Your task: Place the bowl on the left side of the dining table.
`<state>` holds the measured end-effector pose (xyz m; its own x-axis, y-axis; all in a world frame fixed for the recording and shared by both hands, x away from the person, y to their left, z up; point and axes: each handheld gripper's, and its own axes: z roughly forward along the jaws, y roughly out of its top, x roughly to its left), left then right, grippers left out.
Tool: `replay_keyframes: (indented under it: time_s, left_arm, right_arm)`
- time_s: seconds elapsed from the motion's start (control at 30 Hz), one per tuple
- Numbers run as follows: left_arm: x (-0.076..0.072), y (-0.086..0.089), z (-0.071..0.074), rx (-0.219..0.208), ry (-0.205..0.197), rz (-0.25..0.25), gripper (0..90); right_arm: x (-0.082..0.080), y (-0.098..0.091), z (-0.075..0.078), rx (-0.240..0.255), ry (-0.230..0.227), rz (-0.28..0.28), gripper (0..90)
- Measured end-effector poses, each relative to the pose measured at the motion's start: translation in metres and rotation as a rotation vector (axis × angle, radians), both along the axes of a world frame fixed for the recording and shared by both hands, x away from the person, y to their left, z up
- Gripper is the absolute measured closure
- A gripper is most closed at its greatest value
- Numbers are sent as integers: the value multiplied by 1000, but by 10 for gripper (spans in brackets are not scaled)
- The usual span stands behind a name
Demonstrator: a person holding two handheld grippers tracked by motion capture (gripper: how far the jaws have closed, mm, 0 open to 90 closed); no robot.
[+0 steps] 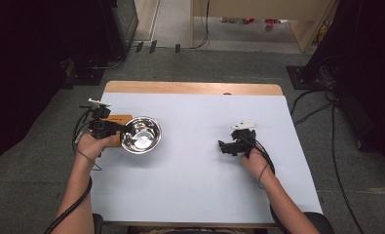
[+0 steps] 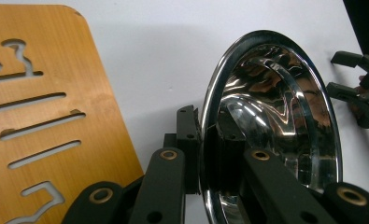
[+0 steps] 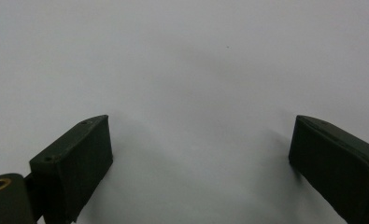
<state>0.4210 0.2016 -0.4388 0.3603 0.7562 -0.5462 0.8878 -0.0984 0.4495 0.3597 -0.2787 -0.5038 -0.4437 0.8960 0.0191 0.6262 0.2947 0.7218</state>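
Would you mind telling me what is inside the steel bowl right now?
The steel bowl holds no loose item, just reflections. One jaw of the left claw reaches inside, clamping the rim. The bottom behind that jaw is hidden.

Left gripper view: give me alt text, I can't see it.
The left gripper is shut on the rim of a shiny round steel bowl, one jaw outside, one inside. A light brown wooden board with cut-out slots lies alongside on the white table.
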Motion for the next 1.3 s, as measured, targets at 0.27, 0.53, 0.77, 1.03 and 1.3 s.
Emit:
replay_keyframes:
  time_s: [0.27, 0.53, 0.77, 1.03, 1.3]
  left_arm:
    - [0, 7, 2, -5, -4, 18, 844]
    - [1, 16, 3, -18, -7, 41, 844]
    - [0, 22, 3, -22, -8, 58, 844]
    - [1, 29, 3, -37, -10, 81, 844]
    - [2, 37, 2, -32, -13, 106, 844]
  right_arm:
    - [0, 0, 0, 0, 0, 0, 57]
    - [0, 0, 0, 1, 0, 0, 57]
    - [0, 0, 0, 0, 0, 0, 58]
    - [0, 0, 0, 0, 0, 0, 57]
    - [0, 0, 0, 0, 0, 0, 58]
